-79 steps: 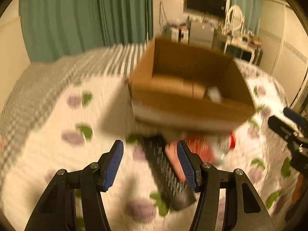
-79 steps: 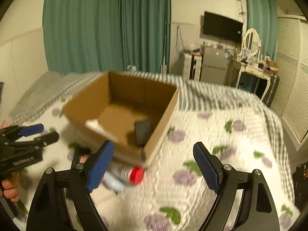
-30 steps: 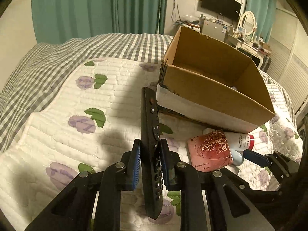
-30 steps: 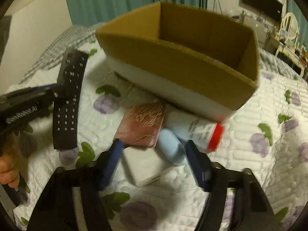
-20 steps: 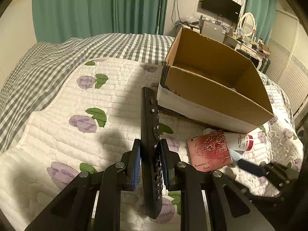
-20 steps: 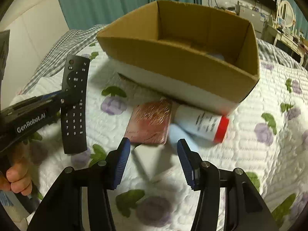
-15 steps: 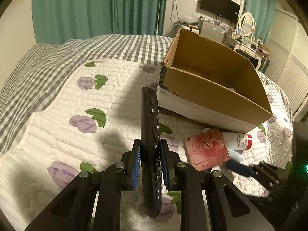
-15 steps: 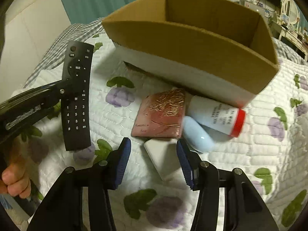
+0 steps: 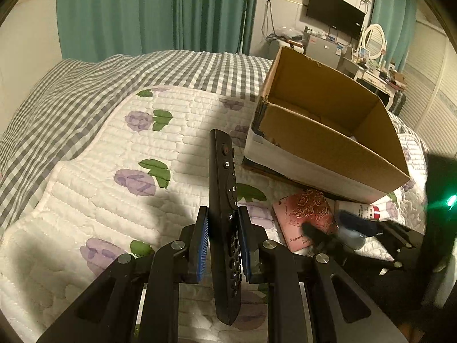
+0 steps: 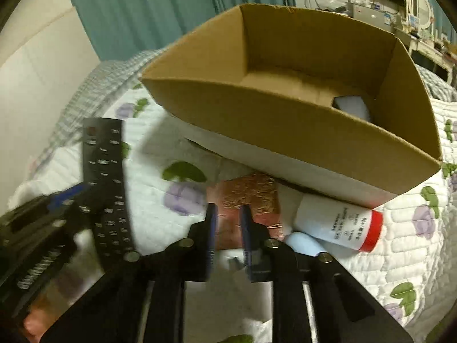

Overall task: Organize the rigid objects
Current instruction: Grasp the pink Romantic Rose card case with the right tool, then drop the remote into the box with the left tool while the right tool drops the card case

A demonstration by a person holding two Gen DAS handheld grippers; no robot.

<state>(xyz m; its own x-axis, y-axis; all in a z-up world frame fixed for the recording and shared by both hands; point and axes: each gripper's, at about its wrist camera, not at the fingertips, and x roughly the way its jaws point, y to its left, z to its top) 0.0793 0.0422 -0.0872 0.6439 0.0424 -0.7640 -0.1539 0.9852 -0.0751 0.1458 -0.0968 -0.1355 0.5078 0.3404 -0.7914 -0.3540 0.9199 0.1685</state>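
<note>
My left gripper (image 9: 223, 235) is shut on a black remote control (image 9: 224, 200) and holds it above the quilt; the remote also shows in the right wrist view (image 10: 105, 183). My right gripper (image 10: 228, 235) has its jaws nearly together over a pink rose-patterned card (image 10: 245, 200); what sits between the pads is hidden. An open cardboard box (image 10: 285, 120) lies behind, with a pale object (image 10: 352, 105) inside. A white bottle with a red cap (image 10: 337, 225) and a light blue item (image 10: 304, 244) lie in front of the box.
The flowered white quilt (image 9: 94, 188) covers the bed, with a grey checked blanket (image 9: 85, 85) beyond it. Green curtains (image 9: 154, 14), a wall TV (image 9: 334, 17) and a cluttered dresser (image 9: 374, 71) stand behind.
My right gripper has narrowed from wide open to nearly shut and moved down over the pink card. My left gripper keeps holding the remote, almost still.
</note>
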